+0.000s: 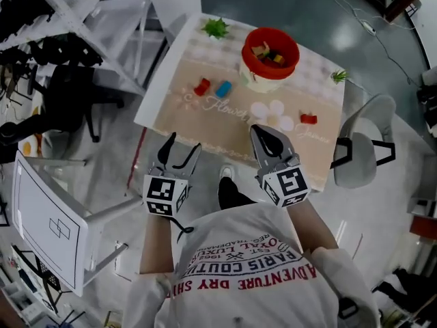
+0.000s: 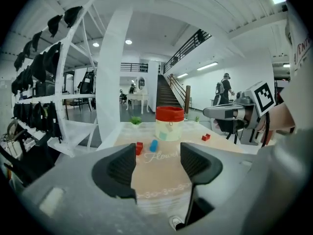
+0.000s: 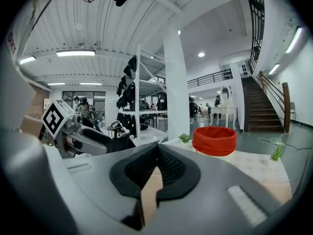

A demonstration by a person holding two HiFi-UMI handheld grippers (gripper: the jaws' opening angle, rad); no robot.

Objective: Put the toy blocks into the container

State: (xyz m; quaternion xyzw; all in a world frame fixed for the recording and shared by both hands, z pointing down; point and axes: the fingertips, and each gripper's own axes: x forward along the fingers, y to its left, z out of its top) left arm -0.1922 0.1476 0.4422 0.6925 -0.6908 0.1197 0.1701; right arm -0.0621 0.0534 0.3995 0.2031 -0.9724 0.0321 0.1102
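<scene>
A cream container with a red rim (image 1: pixel 270 55) stands at the far middle of the table and holds several blocks. A red block (image 1: pixel 202 87) and a blue block (image 1: pixel 223 88) lie side by side left of it. Another red block (image 1: pixel 308 119) lies to the right. My left gripper (image 1: pixel 184 142) hovers open and empty at the table's near edge; its own view shows the container (image 2: pixel 169 123) and both blocks (image 2: pixel 139 148) (image 2: pixel 153 145) ahead. My right gripper (image 1: pixel 255 130) beside it is shut, with nothing between its jaws (image 3: pixel 157 148).
Small green plants (image 1: pixel 216 27) (image 1: pixel 339 76) sit at the table's far corners. A white chair (image 1: pixel 369 142) stands right of the table, a black chair (image 1: pixel 68 101) and white shelving to the left. A white board (image 1: pixel 51 224) is at the lower left.
</scene>
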